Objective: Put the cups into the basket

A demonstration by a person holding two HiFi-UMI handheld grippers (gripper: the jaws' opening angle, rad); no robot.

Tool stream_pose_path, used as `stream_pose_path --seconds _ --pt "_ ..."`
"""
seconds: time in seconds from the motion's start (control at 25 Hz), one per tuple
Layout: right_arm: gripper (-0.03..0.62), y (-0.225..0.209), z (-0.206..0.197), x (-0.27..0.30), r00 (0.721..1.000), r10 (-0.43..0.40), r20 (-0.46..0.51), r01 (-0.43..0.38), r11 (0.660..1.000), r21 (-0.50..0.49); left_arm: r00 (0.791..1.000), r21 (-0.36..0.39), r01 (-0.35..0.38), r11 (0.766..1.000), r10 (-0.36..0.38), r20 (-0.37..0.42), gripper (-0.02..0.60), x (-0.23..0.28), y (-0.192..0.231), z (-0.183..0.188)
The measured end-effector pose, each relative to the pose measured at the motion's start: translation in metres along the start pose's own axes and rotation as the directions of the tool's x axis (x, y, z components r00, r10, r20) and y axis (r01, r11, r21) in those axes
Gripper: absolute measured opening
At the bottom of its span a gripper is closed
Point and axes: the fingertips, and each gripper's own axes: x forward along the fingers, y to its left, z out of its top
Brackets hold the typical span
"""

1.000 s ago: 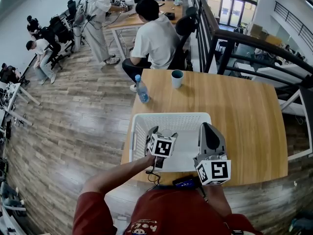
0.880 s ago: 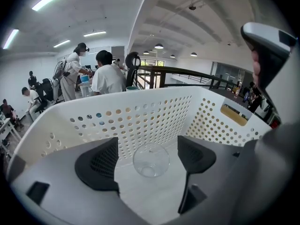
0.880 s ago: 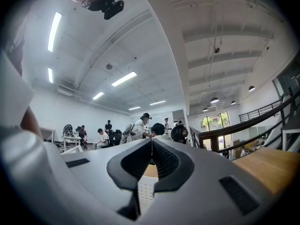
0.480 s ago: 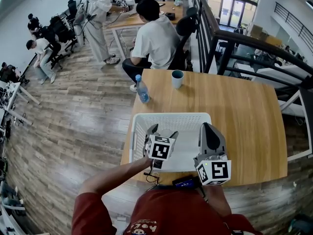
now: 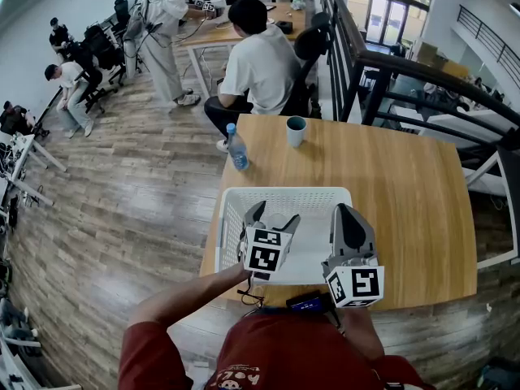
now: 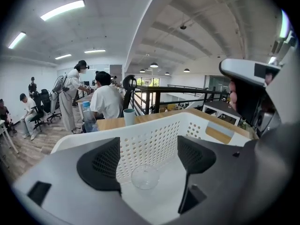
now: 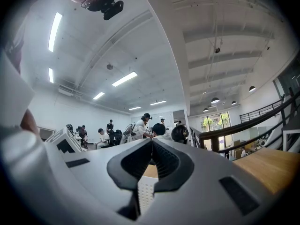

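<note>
Light: bright, even, mostly from overhead. Ceiling strip lamps [image 6: 62, 10] burn white with slight bloom in both tool views. Daylight adds from the far windows [image 5: 382, 10].
Shadows: soft and faint on the desk [image 5: 406, 185].
Glare: pale sheen on the wooden floor [image 5: 97, 169].
Distortion: heavy fisheye throughout, with the railing [image 5: 422, 67] and desk edges bowed. A dark vignette rings both tool views.
Focus: left tool [image 6: 149, 161] and right tool [image 7: 151, 161] are soft close to the lens. The clear cup [image 6: 145, 177] is barely distinct against white.

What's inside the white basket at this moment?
One clear cup sits on the floor of the white basket, seen between the open fingers of the left gripper. Both it and the right gripper hide the floor's near part.
</note>
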Motion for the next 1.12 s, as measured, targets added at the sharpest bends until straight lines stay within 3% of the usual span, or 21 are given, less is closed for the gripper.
stream_pose_path --seconds 0.32,0.6,0.88,1.12 --pt "0.01 0.001 -0.002 0.0 1.0 0.007 -0.001 -0.007 1.0 -0.01 0.981 0.094 -0.005 0.996 -0.014 0.194 0.38 -0.018 -0.011 0.028" --pt "0.011 0.001 0.001 -0.001 1.0 0.003 -0.002 -0.003 1.0 -0.012 0.96 0.112 0.02 0.993 -0.051 0.277 0.379 -0.029 -0.018 0.043" --pt "0.011 0.001 0.001 0.001 1.0 0.009 -0.004 -0.01 1.0 -0.021 0.935 0.113 -0.01 0.994 -0.031 0.354 0.379 -0.042 -0.015 0.058" --pt "0.01 0.003 -0.002 0.003 1.0 0.02 -0.005 -0.02 0.999 -0.028 0.896 0.162 -0.02 0.987 -0.054 0.441 0.379 -0.064 -0.027 0.076"
